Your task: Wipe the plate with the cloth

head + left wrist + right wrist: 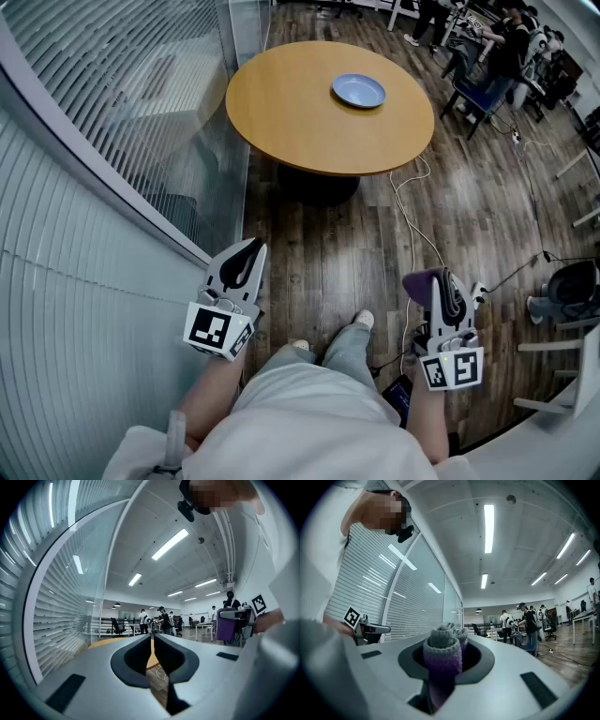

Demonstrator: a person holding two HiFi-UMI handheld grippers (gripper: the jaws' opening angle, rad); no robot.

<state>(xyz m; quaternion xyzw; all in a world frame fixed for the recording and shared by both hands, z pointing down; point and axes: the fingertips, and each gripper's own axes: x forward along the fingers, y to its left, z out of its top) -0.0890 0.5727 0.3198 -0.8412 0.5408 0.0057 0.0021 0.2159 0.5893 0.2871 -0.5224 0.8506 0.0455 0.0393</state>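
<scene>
Head view: blue plate (358,91) on far side of round table (281,112), well apart from both grippers. Left gripper (249,247) low beside glass wall (112,141), above wooden floor (328,253). Right gripper (441,279) carries purple cloth (424,284).

Left gripper view: jaws almost together, only thin slit, nothing between; table edge visible beyond.

Right gripper view: jaws clamped on folded cloth, rolled top poking above pads.
</scene>
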